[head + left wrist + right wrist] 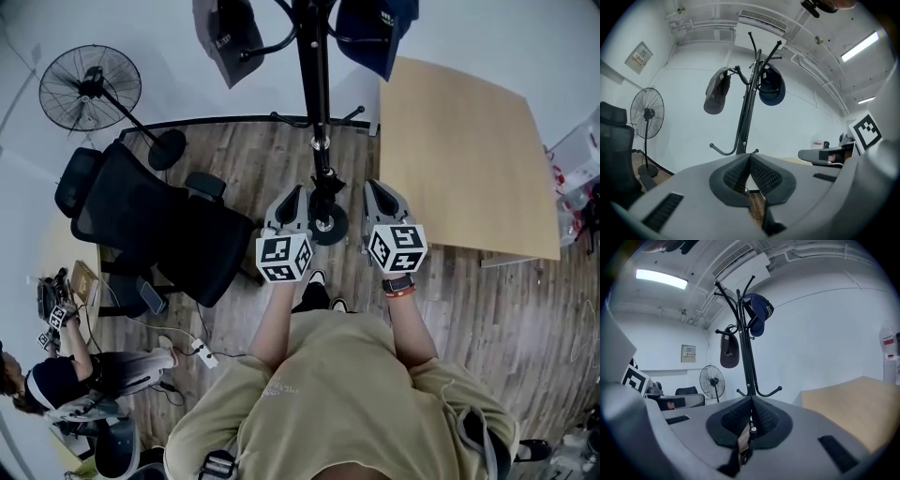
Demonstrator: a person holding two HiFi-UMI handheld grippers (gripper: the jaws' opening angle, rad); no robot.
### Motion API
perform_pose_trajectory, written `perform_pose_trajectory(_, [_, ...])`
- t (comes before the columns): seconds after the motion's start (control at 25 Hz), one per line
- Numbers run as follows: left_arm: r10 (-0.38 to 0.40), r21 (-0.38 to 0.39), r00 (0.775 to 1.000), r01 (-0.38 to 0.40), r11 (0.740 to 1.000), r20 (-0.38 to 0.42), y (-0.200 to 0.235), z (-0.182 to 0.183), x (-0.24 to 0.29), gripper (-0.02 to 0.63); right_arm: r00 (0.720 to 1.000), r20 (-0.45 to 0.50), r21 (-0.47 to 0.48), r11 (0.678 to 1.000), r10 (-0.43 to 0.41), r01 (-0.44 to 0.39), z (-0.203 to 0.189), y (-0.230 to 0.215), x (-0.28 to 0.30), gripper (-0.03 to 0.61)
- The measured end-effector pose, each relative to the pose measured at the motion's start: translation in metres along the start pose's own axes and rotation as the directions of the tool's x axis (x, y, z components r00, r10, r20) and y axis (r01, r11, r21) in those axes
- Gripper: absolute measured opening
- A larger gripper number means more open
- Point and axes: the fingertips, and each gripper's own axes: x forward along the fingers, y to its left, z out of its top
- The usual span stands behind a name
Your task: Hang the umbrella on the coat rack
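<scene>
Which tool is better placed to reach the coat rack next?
Left, marginally: the left tool sits nearer the coat rack than the right tool. Both shut, empty; no umbrella shows.

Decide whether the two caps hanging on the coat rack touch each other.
Apart. The left gripper view shows the grey cap and the dark blue cap on opposite sides of the coat rack, bare wall between them.

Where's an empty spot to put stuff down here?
The wooden table, right of the coat rack, is bare. The floor between the coat rack and the fan is open too. It is crowded on the left, around the office chair and power strip.
</scene>
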Motion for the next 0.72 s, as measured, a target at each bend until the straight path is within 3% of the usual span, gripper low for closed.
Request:
perform_pose_trajectory(0.2, [0.016, 0.017, 1.0, -0.016, 1.0, 0.007, -0.012, -0.004, -0.015, 0.023, 0.999, 0.006, -0.027, 0.999, -0.034, 0.035, -0.005, -0.006, -0.02, 0.015])
perform_pose_trajectory(0.72, [0.044, 0.005, 0.999, -0.044, 0.999, -0.017, -0.021, -0.031, -0.034, 0.023, 1.0, -0.003, -0.022, 1.0, 0.012, -0.012, -0.029, 0.003, -0.043, 0.015])
